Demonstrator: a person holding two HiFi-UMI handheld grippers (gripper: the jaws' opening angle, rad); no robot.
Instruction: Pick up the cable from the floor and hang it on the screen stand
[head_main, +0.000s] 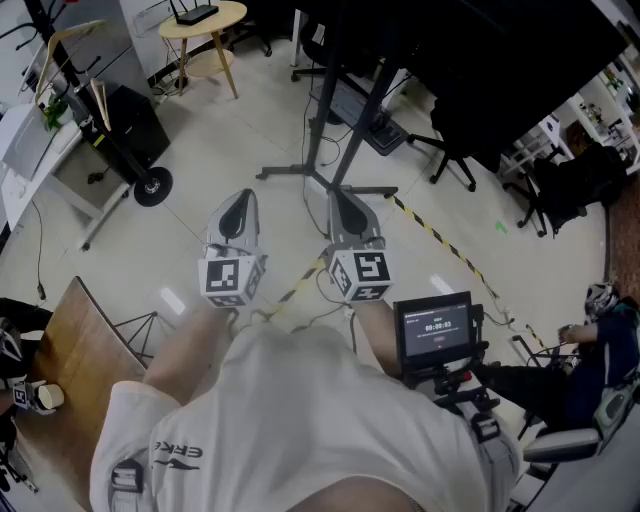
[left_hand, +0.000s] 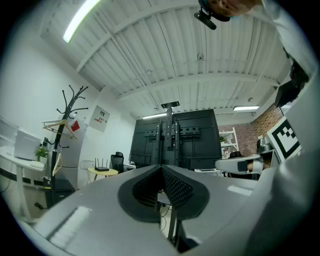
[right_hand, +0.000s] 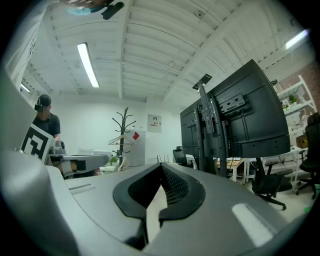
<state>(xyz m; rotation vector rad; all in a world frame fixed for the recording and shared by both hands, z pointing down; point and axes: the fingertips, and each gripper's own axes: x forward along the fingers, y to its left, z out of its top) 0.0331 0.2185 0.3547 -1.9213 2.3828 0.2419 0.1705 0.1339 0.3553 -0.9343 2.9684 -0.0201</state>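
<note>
In the head view a yellow-and-black striped cable (head_main: 436, 238) lies on the pale floor. It runs from below my hands out to the right, past the foot of the screen stand (head_main: 322, 176). The stand's post carries a large black screen (head_main: 480, 60). My left gripper (head_main: 240, 200) and right gripper (head_main: 345, 198) are held side by side above the floor, pointing at the stand. Both are shut with nothing between the jaws. The left gripper (left_hand: 161, 169) looks at the back of the screen stand (left_hand: 170, 132). The right gripper (right_hand: 161, 168) has the screen (right_hand: 235, 120) to its right.
A round wooden table (head_main: 203, 20) with a router stands at the back left, beside a coat rack (head_main: 60, 70) and a black wheeled box (head_main: 130, 122). Office chairs (head_main: 452, 145) stand behind the stand. A small monitor rig (head_main: 436, 330) and a seated person (head_main: 600, 330) are at the right.
</note>
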